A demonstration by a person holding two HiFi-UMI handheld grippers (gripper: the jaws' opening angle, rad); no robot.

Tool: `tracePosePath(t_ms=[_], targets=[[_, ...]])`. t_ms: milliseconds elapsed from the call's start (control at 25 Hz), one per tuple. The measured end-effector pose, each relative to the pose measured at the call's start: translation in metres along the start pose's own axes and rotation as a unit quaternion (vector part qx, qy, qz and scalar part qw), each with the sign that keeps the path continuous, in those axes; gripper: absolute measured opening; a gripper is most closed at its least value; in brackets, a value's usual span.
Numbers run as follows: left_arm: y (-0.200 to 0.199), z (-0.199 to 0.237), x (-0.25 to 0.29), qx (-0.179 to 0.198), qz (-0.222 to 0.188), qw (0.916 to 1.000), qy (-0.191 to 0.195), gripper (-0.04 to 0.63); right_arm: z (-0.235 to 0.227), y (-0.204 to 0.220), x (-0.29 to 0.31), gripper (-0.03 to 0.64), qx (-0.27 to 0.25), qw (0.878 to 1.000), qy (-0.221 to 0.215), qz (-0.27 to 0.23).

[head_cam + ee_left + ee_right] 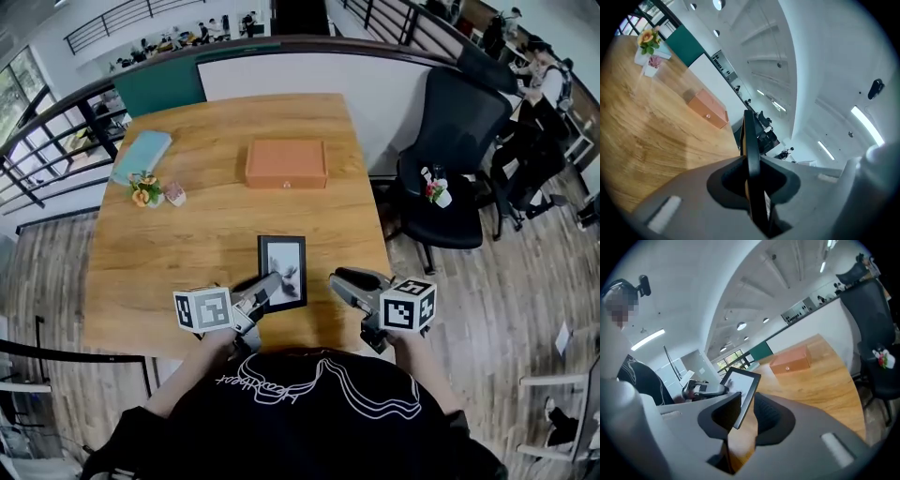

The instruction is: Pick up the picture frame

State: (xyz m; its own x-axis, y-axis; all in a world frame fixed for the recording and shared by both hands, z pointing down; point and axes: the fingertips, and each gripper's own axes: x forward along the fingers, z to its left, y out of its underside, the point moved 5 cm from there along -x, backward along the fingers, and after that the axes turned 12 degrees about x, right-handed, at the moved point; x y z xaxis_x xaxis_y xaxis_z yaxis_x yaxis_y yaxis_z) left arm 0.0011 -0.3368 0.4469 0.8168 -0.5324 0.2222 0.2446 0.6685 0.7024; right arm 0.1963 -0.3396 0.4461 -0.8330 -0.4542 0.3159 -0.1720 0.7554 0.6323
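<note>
A: Which step are we at w/ the picture frame (282,272)?

B: Grasp made, I'd say. Left gripper (751,171) jaws are clenched on the frame's rim, which shows edge-on betw. them. Frame's at the middle of the worktop's (187,248) near edge. In the right gripper view it looks tipped up off the wood, tho can't tell if it's fully clear.

A: Right gripper (339,278)?

B: Jaws released, gap betw. them, nothing gripped. It's just beside the frame's right side.

A: Next move?

B: Prob. a steady raise w/ a firm clamp. Thin rim, one-sided hold, so it could swing. Right could take the other edge.

A: Rest of the worktop?

B: Pale wood grain. Orange box (286,163) mid, toward the far edge. Pale blue book-like item (142,155) & small flower pot (145,191) nr the left edge.

A: Room?

B: Open office, wood-look floor, black chair (450,141) off the right edge, railings (56,122) beyond the far-left corner.
</note>
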Motion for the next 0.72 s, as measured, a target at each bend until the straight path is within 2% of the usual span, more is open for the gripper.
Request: tracePosePath(t_ms=[160, 240, 320, 480, 600, 720], targets=[[-0.026, -0.027, -0.011, 0.074, -0.027, 0.9969, -0.001, 0.057, 0.026, -0.012, -0.016, 0.061, -0.061, 0.998, -0.01, -0.031], [-0.034, -0.041, -0.016, 0.105, -0.035, 0.9939, 0.003, 0.055, 0.035, -0.015, -0.02, 0.027, -0.08, 0.996, -0.013, -0.044], [-0.04, -0.054, -0.02, 0.127, -0.042, 0.9909, 0.008, 0.057, 0.043, -0.016, -0.024, 0.025, -0.09, 0.994, -0.021, -0.056], [-0.045, -0.071, -0.026, 0.15, -0.054, 0.9871, 0.011, 0.057, 0.06, -0.017, -0.031, 0.025, -0.102, 0.991, -0.048, -0.07], [-0.045, -0.079, -0.029, 0.157, -0.056, 0.9858, 0.015, 0.057, 0.068, -0.018, -0.035, 0.025, -0.089, 0.99, -0.076, -0.08], [-0.045, -0.084, -0.032, 0.164, -0.058, 0.9846, 0.014, 0.057, 0.069, -0.022, -0.038, 0.025, -0.077, 0.989, -0.076, -0.105]])
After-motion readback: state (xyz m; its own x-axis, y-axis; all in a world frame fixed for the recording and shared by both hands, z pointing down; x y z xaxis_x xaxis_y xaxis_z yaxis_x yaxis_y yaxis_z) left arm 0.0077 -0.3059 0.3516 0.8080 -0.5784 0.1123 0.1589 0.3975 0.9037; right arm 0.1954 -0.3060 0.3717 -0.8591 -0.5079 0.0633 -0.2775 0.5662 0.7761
